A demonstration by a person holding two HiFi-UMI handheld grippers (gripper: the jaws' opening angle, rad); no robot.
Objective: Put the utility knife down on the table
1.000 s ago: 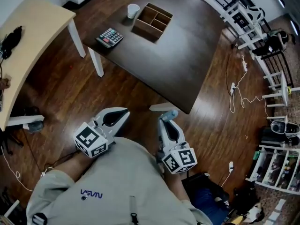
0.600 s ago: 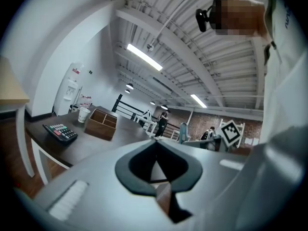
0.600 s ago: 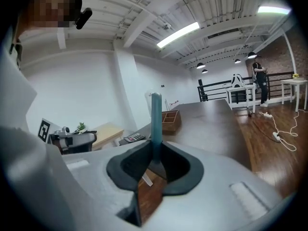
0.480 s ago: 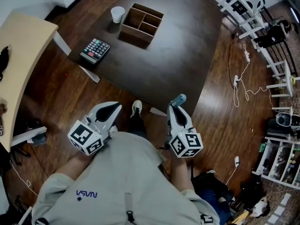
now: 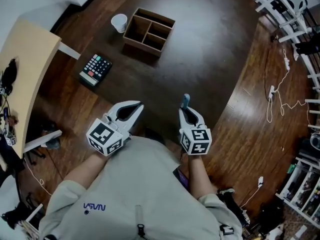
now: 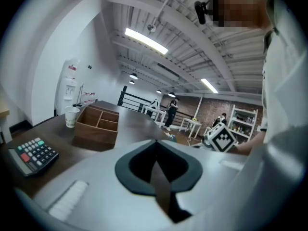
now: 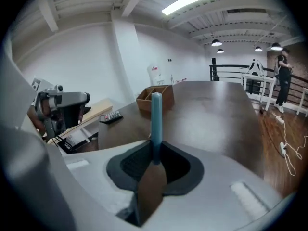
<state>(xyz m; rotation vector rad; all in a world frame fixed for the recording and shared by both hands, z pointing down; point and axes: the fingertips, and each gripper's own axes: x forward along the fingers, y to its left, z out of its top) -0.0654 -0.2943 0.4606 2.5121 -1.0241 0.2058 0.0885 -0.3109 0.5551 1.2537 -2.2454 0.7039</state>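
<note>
The utility knife [image 5: 185, 101] is a slim blue bar. My right gripper [image 5: 186, 110] is shut on it, and its end sticks out past the fingertips over the near edge of the dark table [image 5: 205, 59]. In the right gripper view the utility knife [image 7: 156, 117] stands straight up out of the right gripper [image 7: 155, 150], above the tabletop. My left gripper [image 5: 135, 107] hovers at the table's near edge to the left, shut and with nothing in it. In its own view the left gripper [image 6: 155, 146] shows its jaws meeting in a line.
A wooden divider box [image 5: 149, 31], a paper cup [image 5: 119, 22] and a calculator [image 5: 95, 70] sit on the table's far left part. A beige table [image 5: 25, 69] stands at the left. White racks [image 5: 280, 4] and floor cables [image 5: 275, 96] lie to the right.
Both grippers have moved forward from over the floor to the table's near edge. The knife has stayed in the right gripper throughout.
</note>
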